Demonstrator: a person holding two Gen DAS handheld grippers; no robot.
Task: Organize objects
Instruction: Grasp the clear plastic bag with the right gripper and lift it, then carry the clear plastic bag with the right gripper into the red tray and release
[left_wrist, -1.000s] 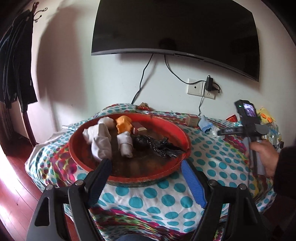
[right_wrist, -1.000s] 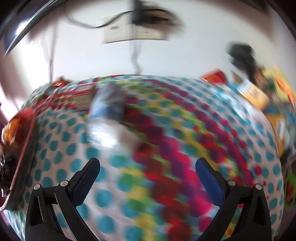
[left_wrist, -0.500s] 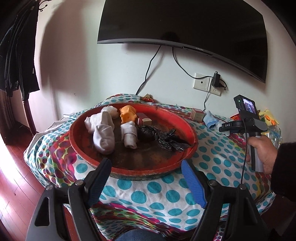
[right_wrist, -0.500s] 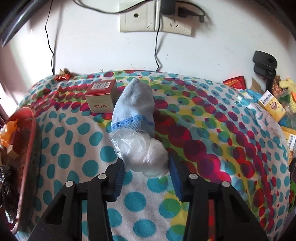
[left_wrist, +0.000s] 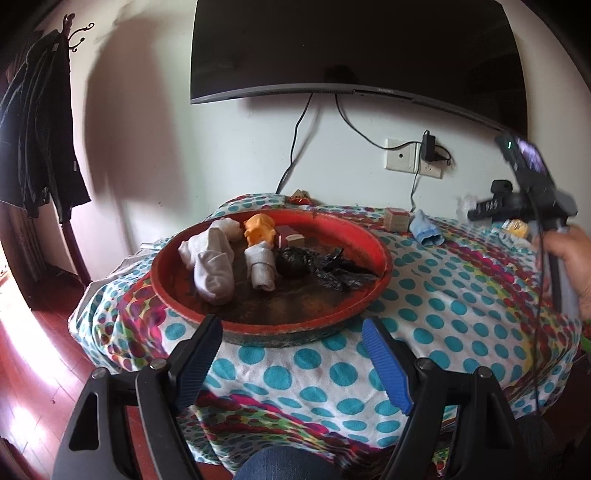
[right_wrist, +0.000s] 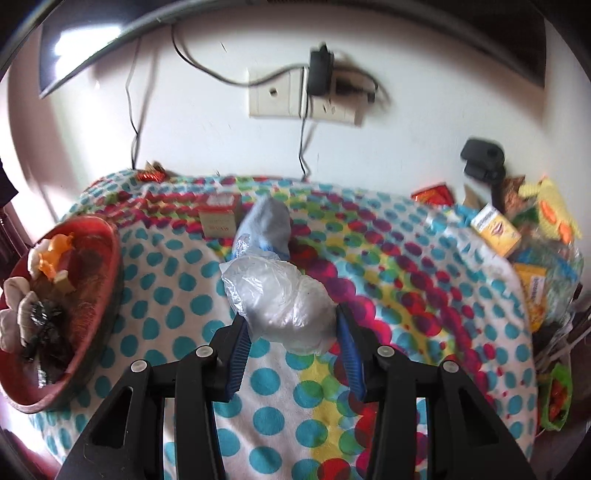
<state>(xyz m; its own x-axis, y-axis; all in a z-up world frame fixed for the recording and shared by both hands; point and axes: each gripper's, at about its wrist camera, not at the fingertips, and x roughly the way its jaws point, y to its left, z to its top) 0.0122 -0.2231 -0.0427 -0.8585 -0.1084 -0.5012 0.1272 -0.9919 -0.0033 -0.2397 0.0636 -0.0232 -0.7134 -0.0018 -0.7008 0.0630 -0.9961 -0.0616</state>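
Here the right gripper (right_wrist: 291, 332) is clenched on a crumpled clear plastic bag (right_wrist: 280, 302), its blue pads pressed against either side of the bundle at lower centre of the right wrist view. Just behind the bag, toward the middle of the frame, lies a light blue sock (right_wrist: 267, 225), with a small red-and-tan box (right_wrist: 219, 216) beside it on its left, both on the polka-dot tablecloth (right_wrist: 166, 295). The red tray (right_wrist: 110, 266) sits at the left edge of that view. In the left wrist view the left gripper (left_wrist: 291, 356) hangs released, jaws wide apart, low in the frame just in front of the tray's near rim and touching nothing. Inside the tray are white rolled socks (left_wrist: 212, 264), an orange toy (left_wrist: 259, 229) and a crumpled black bag (left_wrist: 321, 264). A wall-mounted television (left_wrist: 351, 48) fills the top of that frame.
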